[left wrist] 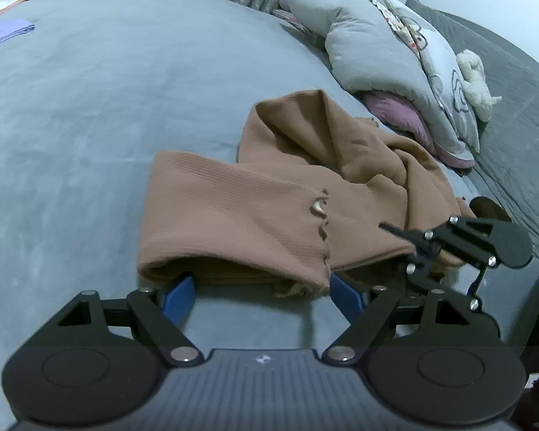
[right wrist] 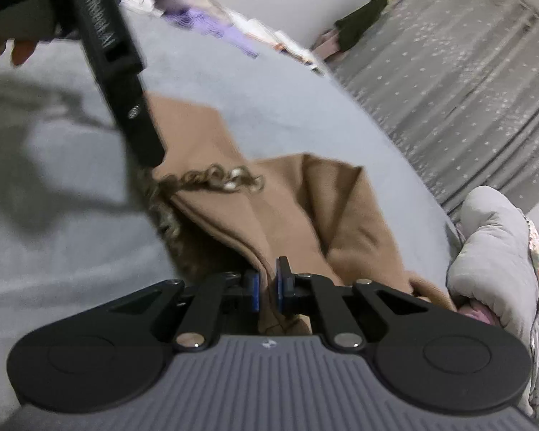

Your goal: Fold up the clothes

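Note:
A brown ribbed garment (left wrist: 248, 215) with a frilly hem lies partly folded on the grey bed (left wrist: 90, 107). My left gripper (left wrist: 262, 292) is open, its blue pads at the near folded edge, one on each side. My right gripper (right wrist: 267, 287) is shut on a fold of the brown garment (right wrist: 305, 215); it also shows in the left wrist view (left wrist: 427, 248) at the garment's right edge. The left gripper's body (right wrist: 115, 54) crosses the right wrist view's upper left, over the garment.
Grey and patterned pillows (left wrist: 377, 54) with a pink one are piled at the right. A purple cloth (left wrist: 3, 32) and other clothes lie at the far left of the bed. A grey starred curtain (right wrist: 467, 89) hangs beyond the bed.

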`<state>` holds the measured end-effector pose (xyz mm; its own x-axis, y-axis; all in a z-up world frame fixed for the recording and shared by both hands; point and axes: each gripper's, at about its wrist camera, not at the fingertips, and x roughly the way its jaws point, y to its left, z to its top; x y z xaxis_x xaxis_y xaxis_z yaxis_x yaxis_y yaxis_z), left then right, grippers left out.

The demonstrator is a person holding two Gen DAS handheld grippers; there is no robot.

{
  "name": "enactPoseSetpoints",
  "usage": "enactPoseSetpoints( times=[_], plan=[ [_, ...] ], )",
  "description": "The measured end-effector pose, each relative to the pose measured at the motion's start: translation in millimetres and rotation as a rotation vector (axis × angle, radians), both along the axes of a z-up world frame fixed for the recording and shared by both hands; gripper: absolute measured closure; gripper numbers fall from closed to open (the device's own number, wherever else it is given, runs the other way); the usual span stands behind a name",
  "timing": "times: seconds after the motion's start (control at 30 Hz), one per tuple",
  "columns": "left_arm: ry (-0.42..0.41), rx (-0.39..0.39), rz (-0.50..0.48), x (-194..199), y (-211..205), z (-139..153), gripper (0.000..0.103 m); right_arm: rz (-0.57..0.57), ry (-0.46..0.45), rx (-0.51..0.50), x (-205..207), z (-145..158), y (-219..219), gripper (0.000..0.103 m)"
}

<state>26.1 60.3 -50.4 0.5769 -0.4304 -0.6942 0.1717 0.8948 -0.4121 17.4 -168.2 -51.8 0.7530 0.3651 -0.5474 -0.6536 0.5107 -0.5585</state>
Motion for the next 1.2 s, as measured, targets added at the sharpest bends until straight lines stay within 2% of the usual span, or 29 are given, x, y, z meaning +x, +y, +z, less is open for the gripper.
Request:
enactPoseSetpoints(
  times=[0.27,0.43,0.6,0.83,1.2],
  plan=[
    [-0.066,-0.028,-0.033,-2.1,-10.3,26.3,0.022,-0.117,-0.057,0.179,11.5,51.1,-19.5,0.097],
    [-0.102,0.027,-0.062,2.9,-29.0,32.6,0.022,-0.310,-0.148,0.324,29.7,87.8,-59.3,0.097],
    [-0.134,0.109,-0.112,25.0,-56.8,28.0,0.022,-0.521,-0.208,0.418,46.0,105.9,-109.3,0.097],
    [-0.175,0.247,-0.207,61.9,-100.6,10.9,0.022,-0.739,-0.207,0.474,57.0,103.4,-171.4,0.097],
    [-0.160,0.254,-0.278,103.0,-137.0,1.5,0.024,-0.980,-0.155,0.463,73.5,70.5,-245.2,0.097]
  ],
)
